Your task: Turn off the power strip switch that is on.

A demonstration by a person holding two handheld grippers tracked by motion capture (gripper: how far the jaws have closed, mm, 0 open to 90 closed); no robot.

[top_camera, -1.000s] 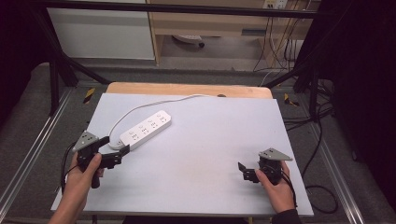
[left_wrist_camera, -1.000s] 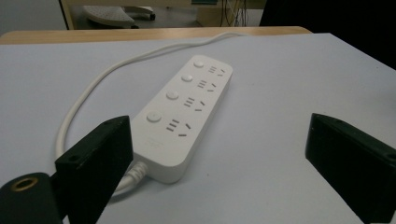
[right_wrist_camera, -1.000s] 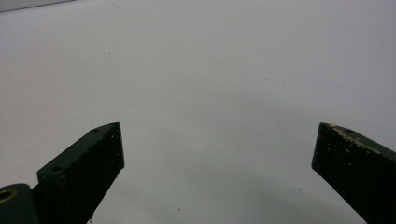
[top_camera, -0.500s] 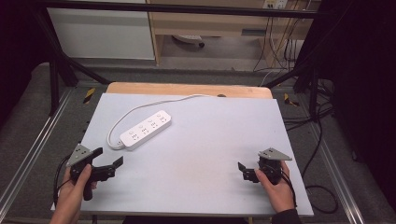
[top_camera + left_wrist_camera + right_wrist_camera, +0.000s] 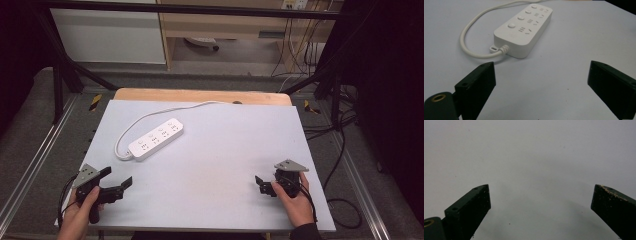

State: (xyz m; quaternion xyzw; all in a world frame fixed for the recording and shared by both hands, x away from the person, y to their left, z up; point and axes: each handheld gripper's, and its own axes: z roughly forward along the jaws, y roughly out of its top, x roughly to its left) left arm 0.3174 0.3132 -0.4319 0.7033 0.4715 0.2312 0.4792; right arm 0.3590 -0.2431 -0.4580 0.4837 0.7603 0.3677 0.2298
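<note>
Bench (image 5: 225, 150): a pale grey-white work surface occupying the centre of the high view, with a strip of bare wood along its far edge.

Power strip (image 5: 155, 139): a white four-outlet unit lying flat on the bench, left of centre in the high view and set diagonally. In the left gripper view it sits in the upper middle of the frame (image 5: 524, 26), showing four round buttons beside its socket openings.

Cord (image 5: 150, 116): a white cable leaving the near end of the power strip, looping toward the left of the frame, then running to the far edge of the bench at upper centre. The loop appears at upper left in the left gripper view (image 5: 467, 32).

Left hand-held gripper (image 5: 116, 183): lower left of the high view, held by a hand (image 5: 82, 210). Its jaws stand wide apart and hold nothing; it lies near the power strip but clear of it, with bare bench between the jaws in its own view (image 5: 541, 82).

Right hand-held gripper (image 5: 262, 184): lower right of the high view, held by the other hand (image 5: 295, 202). Its jaws are likewise spread wide and empty over bare bench (image 5: 540, 205), well apart from the power strip.
</note>
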